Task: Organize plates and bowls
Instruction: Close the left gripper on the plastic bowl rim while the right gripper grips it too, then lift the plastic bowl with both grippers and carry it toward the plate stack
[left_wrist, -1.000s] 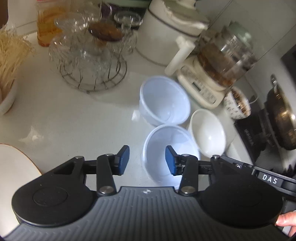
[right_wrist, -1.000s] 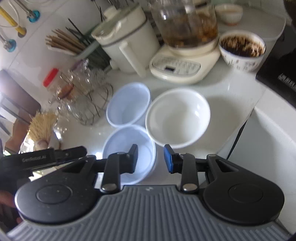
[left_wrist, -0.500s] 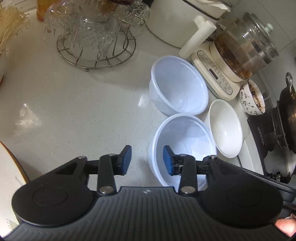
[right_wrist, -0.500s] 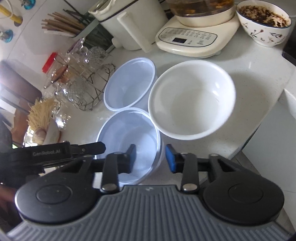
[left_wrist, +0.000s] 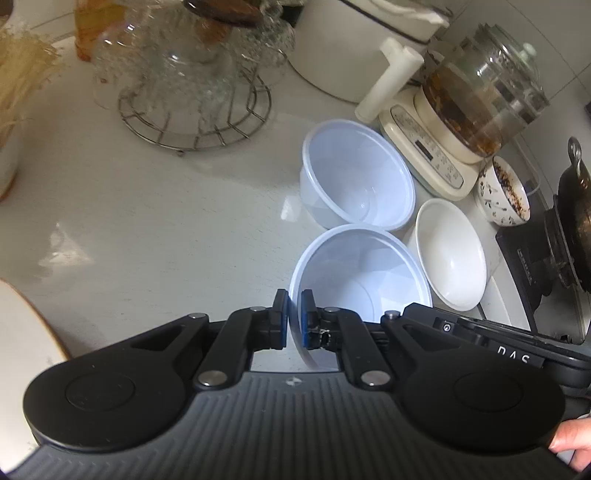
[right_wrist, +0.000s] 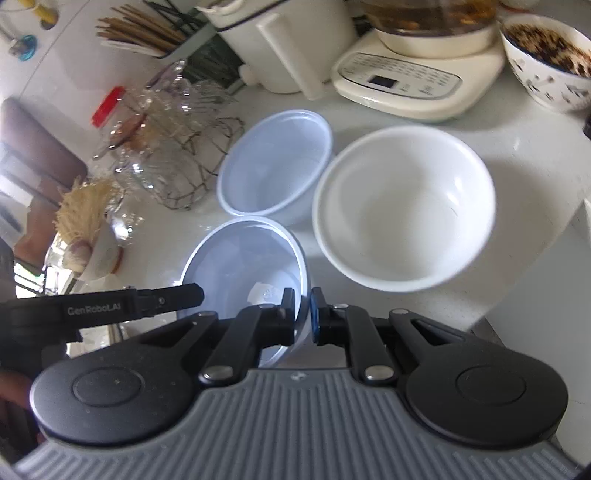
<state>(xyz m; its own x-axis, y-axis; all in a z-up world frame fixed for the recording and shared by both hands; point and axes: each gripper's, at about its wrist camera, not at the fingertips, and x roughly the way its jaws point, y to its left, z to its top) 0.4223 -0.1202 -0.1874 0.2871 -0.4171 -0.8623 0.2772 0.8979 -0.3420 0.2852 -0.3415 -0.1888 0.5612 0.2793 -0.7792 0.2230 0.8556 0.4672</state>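
1. The left gripper (left_wrist: 294, 319) has its jaws nearly closed, pinching the near-left rim of the near plastic bowl (left_wrist: 364, 275).
2. The right gripper (right_wrist: 303, 317) has its jaws drawn in just as far, clamped on the same bowl's rim at its near-right side.
3. That bowl sits at the near edge of the group on the white tabletop (left_wrist: 166, 229). The far plastic bowl (left_wrist: 356, 173) lies just beyond it and the white ceramic bowl (left_wrist: 450, 251) is to its right; whether the rims touch I cannot tell.
4. The step in hand looks like lifting the near bowl to nest it into its twin.
5. To do that well, raise both grippers together and level, since thin plastic pinched at two points will likely flex or twist if one side leads.
6. Lift clear of the neighbouring rims before travelling, so the ceramic bowl is not nudged toward the tabletop's edge.
7. Centre it over the far bowl, lower until the walls seat, and only then let go.
8. Keep away from the wire rack of glassware (left_wrist: 195, 92) on the far left.
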